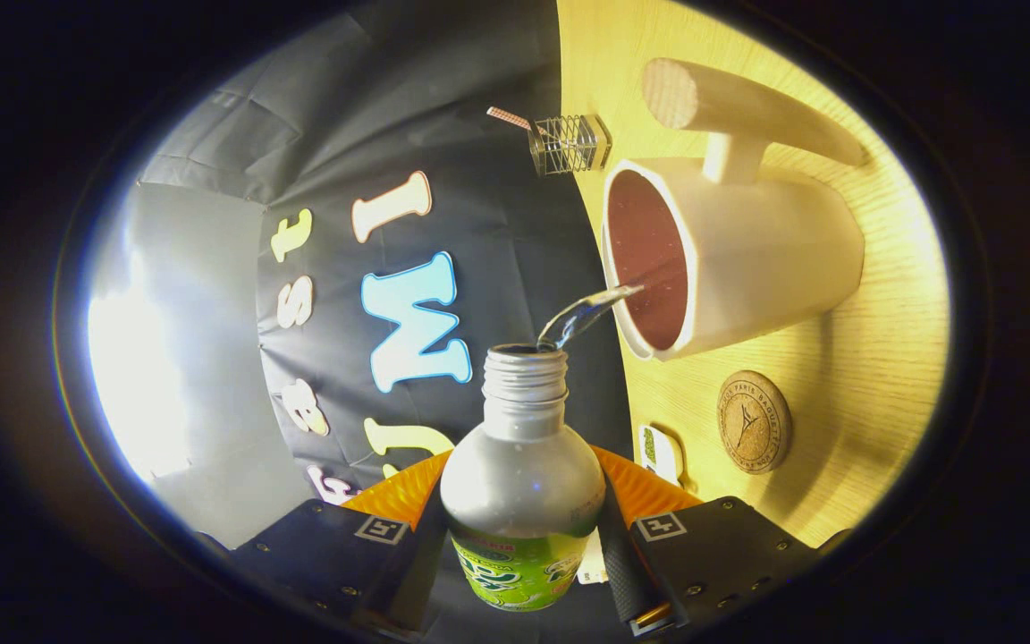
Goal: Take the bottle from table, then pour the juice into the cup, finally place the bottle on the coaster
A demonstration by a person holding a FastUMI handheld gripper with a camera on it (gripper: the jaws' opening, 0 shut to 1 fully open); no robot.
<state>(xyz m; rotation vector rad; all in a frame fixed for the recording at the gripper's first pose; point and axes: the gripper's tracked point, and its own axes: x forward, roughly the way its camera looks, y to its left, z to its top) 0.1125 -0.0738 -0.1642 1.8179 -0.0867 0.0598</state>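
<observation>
My gripper (522, 537) is shut on a silver bottle (522, 483) with a green label, one finger pressing on each side of its body. The whole view is rolled sideways, so the bottle is tipped with its open threaded neck (527, 374) aimed at the cup. A thin clear stream (588, 313) runs from the neck into the mouth of a white cup (747, 259) with a dark red inside and a long handle. The cup stands on the light wooden table (873, 376). A round cork coaster (754, 421) lies on the table beside the cup, beyond my fingers.
A small wire cage with a striped stick (569, 143) stands at the table's edge past the cup. A small white and green tag (658, 453) lies on the table near the coaster. Bright light comes through the booth opening beside the black cloth wall.
</observation>
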